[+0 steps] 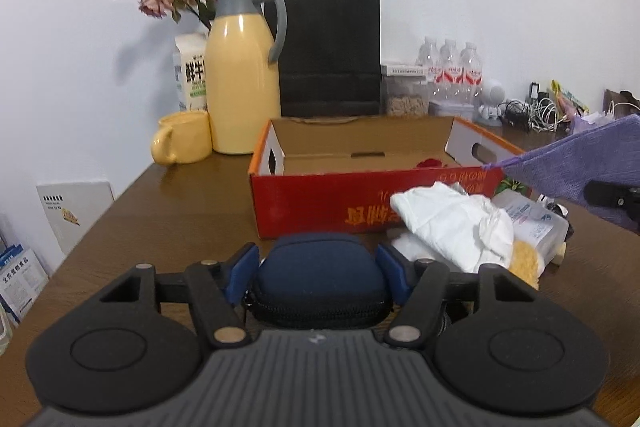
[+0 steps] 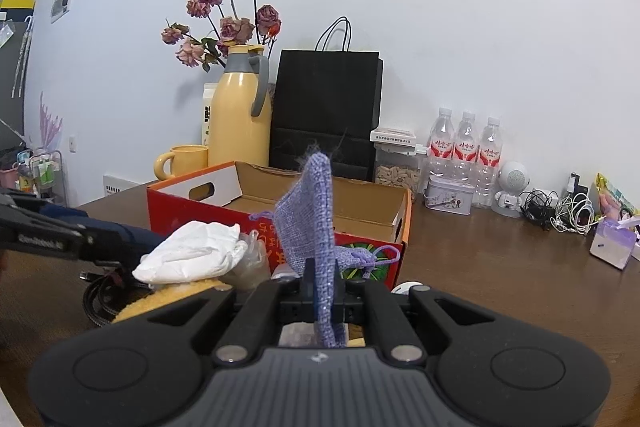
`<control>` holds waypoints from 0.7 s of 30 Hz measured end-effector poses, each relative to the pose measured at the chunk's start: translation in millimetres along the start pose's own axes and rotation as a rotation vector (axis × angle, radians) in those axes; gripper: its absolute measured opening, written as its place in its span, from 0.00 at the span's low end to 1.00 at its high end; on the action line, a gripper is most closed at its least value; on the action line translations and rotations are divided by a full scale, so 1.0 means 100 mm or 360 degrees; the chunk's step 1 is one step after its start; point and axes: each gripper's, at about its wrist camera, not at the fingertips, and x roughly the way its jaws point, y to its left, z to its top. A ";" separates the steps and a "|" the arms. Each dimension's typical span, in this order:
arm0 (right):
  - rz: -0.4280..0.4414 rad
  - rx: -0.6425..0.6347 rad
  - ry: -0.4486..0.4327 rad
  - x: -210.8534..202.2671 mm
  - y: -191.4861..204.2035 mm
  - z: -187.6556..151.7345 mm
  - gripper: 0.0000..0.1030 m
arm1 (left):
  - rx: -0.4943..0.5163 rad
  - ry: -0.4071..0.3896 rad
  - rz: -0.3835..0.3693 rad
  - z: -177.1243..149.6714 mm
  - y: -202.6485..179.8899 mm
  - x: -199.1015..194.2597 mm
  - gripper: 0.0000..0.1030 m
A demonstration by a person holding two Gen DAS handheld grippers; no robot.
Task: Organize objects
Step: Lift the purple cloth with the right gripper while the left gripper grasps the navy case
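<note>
The left gripper (image 1: 319, 269) pinches a navy zip case (image 1: 320, 279) on the table (image 1: 168, 219); the right gripper (image 2: 325, 293), pressed together, pinches a purple pouch (image 2: 314, 219) before the red box (image 2: 360, 203)

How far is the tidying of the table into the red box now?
Barely started: the red box looks nearly empty, one small red thing inside. In hand: the left gripper pinches a navy zip pouch; the right gripper holds a purple cloth bag. Left: the white bundle and clutter around it.

Milk carton (image 1: 191, 75): "鲜牛". Red box (image 1: 320, 203) front: inverted Chinese characters, unreadable. Bottle labels too small.
</note>
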 end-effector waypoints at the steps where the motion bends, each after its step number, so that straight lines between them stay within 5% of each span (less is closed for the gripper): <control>1: 0.0000 -0.0001 -0.0002 0.00 0.00 0.00 0.02 | 0.0005 -0.0001 -0.0001 0.01 0.00 0.00 0.64; 8: 0.0001 -0.0008 -0.0012 -0.04 0.03 0.02 0.02 | 0.0019 0.0137 -0.0006 -0.06 -0.01 0.07 0.67; 16: -0.0001 -0.0006 -0.0016 -0.05 0.03 0.03 0.02 | 0.0041 0.0269 0.0021 -0.03 -0.04 0.35 0.82; 21: 0.0006 -0.0002 -0.0013 -0.06 0.02 0.02 0.03 | -0.0099 0.0353 0.0033 -0.09 0.06 0.50 0.93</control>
